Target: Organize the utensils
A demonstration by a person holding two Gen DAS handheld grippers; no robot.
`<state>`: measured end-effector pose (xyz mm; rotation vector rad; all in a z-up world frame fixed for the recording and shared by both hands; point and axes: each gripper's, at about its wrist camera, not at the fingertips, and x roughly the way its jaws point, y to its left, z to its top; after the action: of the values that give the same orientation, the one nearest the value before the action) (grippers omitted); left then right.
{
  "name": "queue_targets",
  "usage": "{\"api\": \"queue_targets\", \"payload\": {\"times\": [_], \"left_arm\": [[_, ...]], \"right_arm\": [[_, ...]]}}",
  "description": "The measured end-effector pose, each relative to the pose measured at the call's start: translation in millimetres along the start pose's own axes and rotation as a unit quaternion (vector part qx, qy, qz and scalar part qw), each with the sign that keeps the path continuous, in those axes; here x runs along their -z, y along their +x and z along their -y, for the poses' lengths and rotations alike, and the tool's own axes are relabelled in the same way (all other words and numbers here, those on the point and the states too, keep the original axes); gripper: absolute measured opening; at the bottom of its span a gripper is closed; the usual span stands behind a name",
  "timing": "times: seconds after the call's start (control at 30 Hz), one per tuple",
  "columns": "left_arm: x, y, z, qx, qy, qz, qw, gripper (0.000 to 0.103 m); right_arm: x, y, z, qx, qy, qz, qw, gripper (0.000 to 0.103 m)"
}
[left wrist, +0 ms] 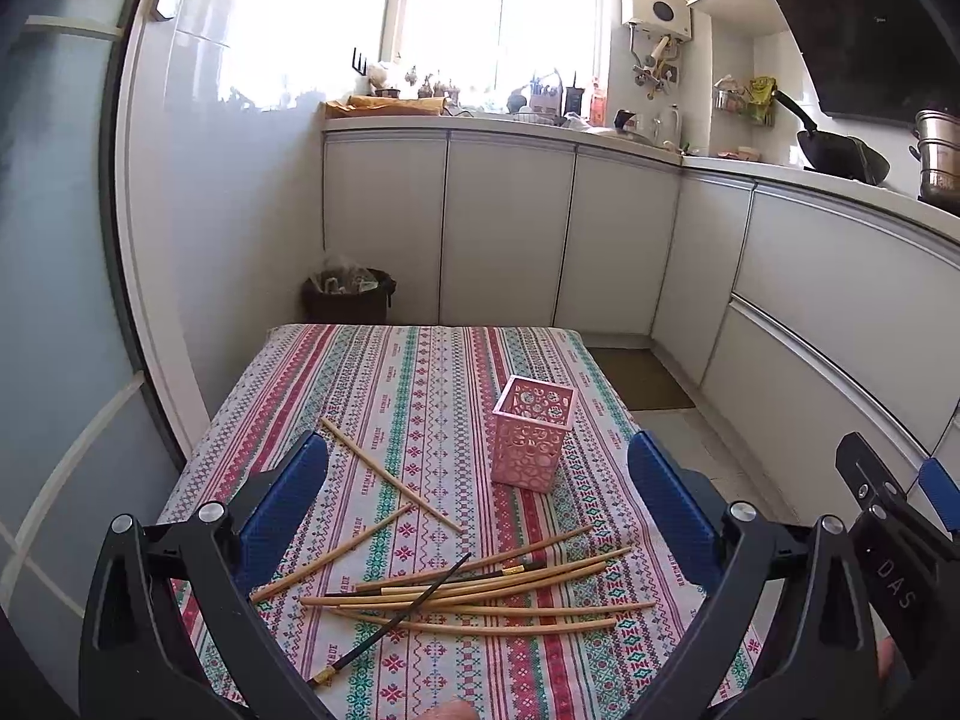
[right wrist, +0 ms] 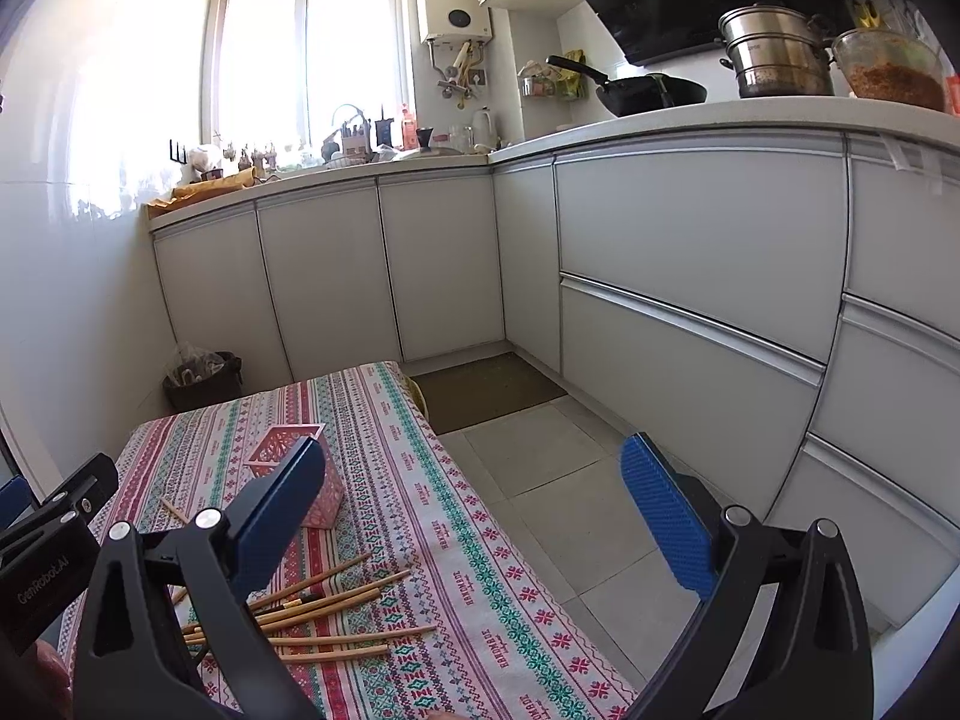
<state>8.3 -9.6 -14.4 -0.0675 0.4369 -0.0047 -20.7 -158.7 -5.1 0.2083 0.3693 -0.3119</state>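
Left gripper (left wrist: 480,510) and right gripper (right wrist: 474,516) both spread wide, holding nothing. Chopsticks (left wrist: 480,594) all loose on the worktop (left wrist: 420,372), just short of the pink holder (left wrist: 531,435). Holder looks empty; nothing sorted yet.

Table (left wrist: 384,372): holder (left wrist: 531,435) upright on it, right of centre. Chopsticks (left wrist: 480,591) loose on the cloth, nearer than the holder, most in a crossed heap; one (left wrist: 390,474) apart, just left of the holder. Bin (left wrist: 348,294) on the floor beyond the table's far left corner, against the cabinets (left wrist: 510,234). Mat (left wrist: 639,378) on the floor to the table's right. Wok (right wrist: 651,90) and steamer pot (right wrist: 777,54) on the counter (right wrist: 660,120) at right, wok left of pot
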Motion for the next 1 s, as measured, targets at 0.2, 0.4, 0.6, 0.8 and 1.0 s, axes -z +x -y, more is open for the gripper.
{"api": "queue_targets", "payload": {"times": [0.2, 0.4, 0.6, 0.8, 1.0], "left_arm": [[-0.4, -1.3, 4.8, -0.003, 0.005, 0.002, 1.0000, 0.096], [-1.3, -1.0, 3.6, -0.007, 0.003, 0.001, 1.0000, 0.096], [-1.1, -1.1, 3.2, -0.008, 0.002, 0.000, 1.0000, 0.096], [-1.6, -0.9, 3.5, -0.010, 0.003, -0.002, 0.9999, 0.096], [-1.2, -0.3, 2.7, -0.009, 0.004, -0.003, 1.0000, 0.096]], "right_arm": [[0.1, 0.1, -0.4, 0.001, -0.001, -0.001, 1.000, 0.096], [0.6, 0.5, -0.5, 0.002, -0.003, -0.003, 1.000, 0.096], [0.2, 1.8, -0.1, 0.003, -0.004, -0.004, 1.000, 0.096], [0.8, 1.6, 0.1, 0.004, -0.003, -0.005, 1.000, 0.096], [1.2, 1.6, -0.2, 0.004, -0.003, -0.005, 1.000, 0.096]]}}
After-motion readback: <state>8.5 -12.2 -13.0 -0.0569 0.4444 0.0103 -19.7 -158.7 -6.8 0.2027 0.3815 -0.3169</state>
